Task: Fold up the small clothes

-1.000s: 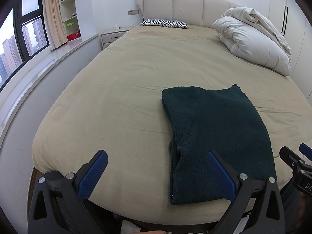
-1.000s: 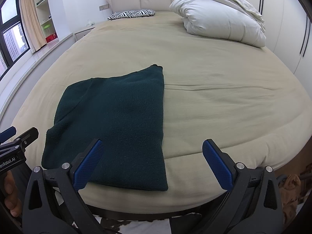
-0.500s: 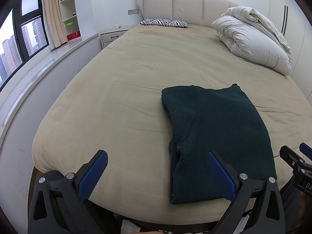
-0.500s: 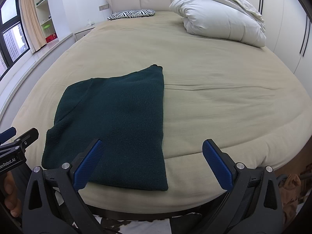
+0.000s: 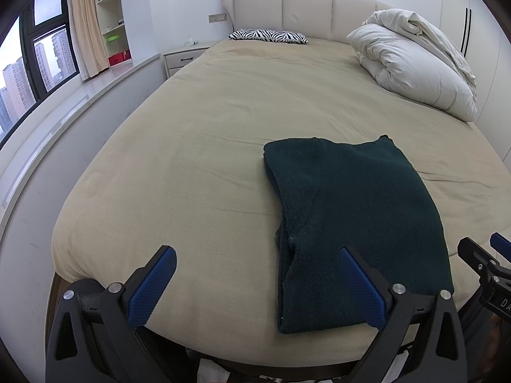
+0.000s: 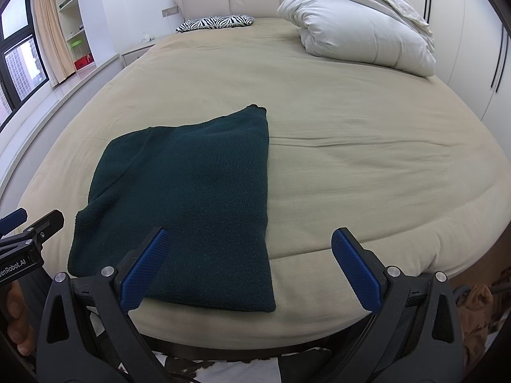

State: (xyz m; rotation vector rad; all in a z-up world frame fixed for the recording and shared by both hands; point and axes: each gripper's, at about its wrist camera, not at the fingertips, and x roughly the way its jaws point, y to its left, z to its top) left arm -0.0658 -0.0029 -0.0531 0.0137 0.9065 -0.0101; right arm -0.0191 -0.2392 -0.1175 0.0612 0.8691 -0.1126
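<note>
Both my left hand-held gripper (image 5: 255, 284) and right hand-held gripper (image 6: 252, 266) gape wide, empty, touching nothing; folded green sweater (image 6: 188, 198) on bed (image 6: 351, 134) at 12 o'clock.

Both cameras sit low at the foot edge of the wide beige-covered bed (image 5: 204, 134), looking up its length toward the padded cream headboard (image 5: 306, 9). The left wrist view stands off the foot edge's left part, the folded dark green knit garment (image 5: 354, 217) lying right of centre. The right wrist view stands further right, the same garment (image 6: 191, 191) left of centre. Both share the bed, zebra-print pillow (image 6: 217, 22), bundled white duvet (image 6: 357, 32) and each catches the other tool at its side edge.
</note>
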